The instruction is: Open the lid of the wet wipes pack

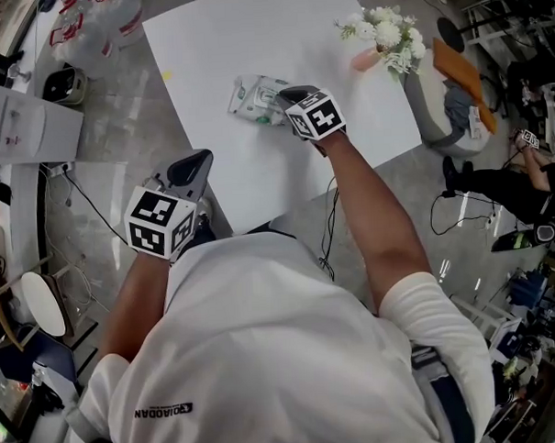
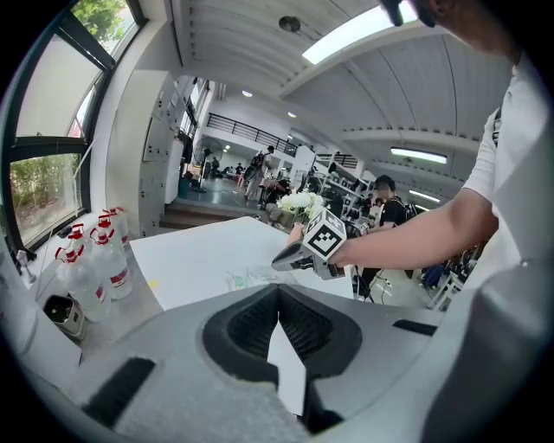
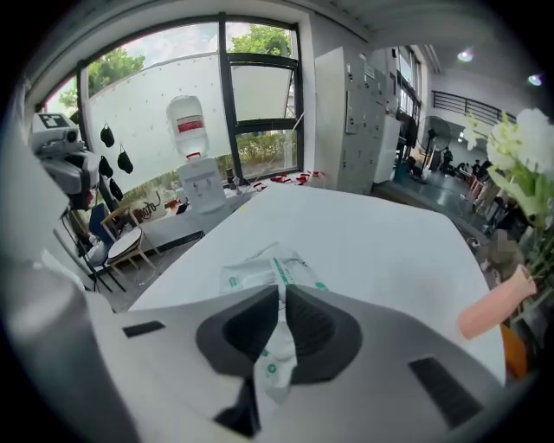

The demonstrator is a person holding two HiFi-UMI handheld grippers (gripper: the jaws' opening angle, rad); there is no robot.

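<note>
White table [image 1: 251, 43] stands on a grey floor in an open workshop hall. The wet wipes pack [image 1: 252, 98] lies flat on the table, towards its middle.

Right gripper [image 1: 286, 98]: jaws closed together on a thin white flap of the pack. The right gripper view shows this flap pinched between the pads, with small green marks on it. The rest of the pack lies on the table just beyond the jaw tips. Whether the flap is the lid itself cannot be told.

Left gripper [image 1: 199, 160]: jaws closed together with nothing between them. It is held off the near edge of the table, well apart from the pack.

Writing and labels:
- The pack is white with green print, and its lettering is too small to read in any view.
- Each gripper carries a cube with black-and-white square markers.
- Clear bottles [image 2: 95, 260] beside the table bear red-and-white labels, and their text is not legible.
- Small dark print on the back of the person's white shirt [image 1: 164, 411] appears to read QIAODAN (upside down to the head camera).

Hidden or cut off:
- In the head view the right gripper covers the near end of the pack.
- White flowers [image 1: 384, 28] stand in a pink vase [image 3: 498, 307] near the table's far right corner. The right gripper view cuts the flowers off at its edge.
</note>
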